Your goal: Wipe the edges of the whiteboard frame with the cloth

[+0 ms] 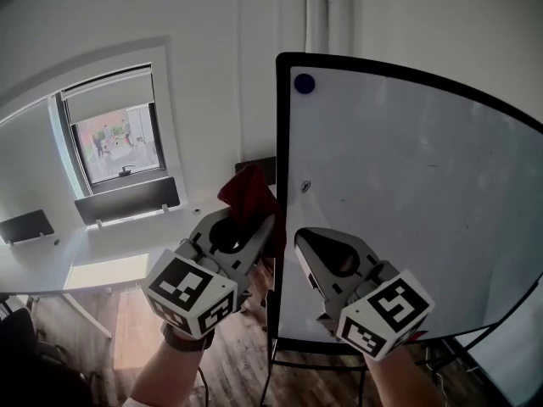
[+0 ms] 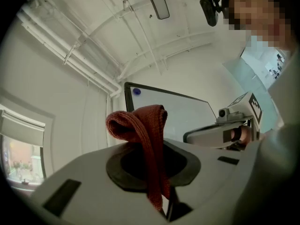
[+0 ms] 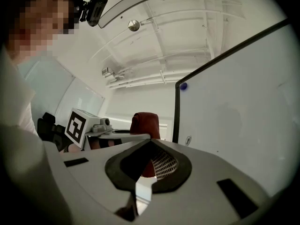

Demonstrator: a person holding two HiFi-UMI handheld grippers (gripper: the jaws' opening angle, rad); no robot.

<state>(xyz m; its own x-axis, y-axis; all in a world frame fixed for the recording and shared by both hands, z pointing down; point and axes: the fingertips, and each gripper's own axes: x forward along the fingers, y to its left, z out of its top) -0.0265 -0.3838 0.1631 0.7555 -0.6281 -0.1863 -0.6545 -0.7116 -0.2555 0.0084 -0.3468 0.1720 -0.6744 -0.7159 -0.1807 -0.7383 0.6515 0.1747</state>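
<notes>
The whiteboard (image 1: 407, 193) has a black frame; its left edge (image 1: 280, 193) stands upright in mid view. My left gripper (image 1: 265, 224) is shut on a red cloth (image 1: 248, 195), which bunches above the jaw tips just left of that edge. In the left gripper view the cloth (image 2: 140, 125) drapes over the closed jaws, with the whiteboard (image 2: 187, 111) behind it. My right gripper (image 1: 304, 238) is shut and holds nothing, hovering in front of the board's lower left face. The right gripper view shows its tips (image 3: 151, 142) meeting, with the cloth (image 3: 144, 123) and frame edge (image 3: 176, 116) beyond.
A blue magnet (image 1: 304, 83) sits in the board's top left corner. The board's stand legs (image 1: 271, 354) rest on wooden floor. To the left are a white desk (image 1: 51, 261) and a window (image 1: 114, 138) with a dark sill tray (image 1: 127, 200).
</notes>
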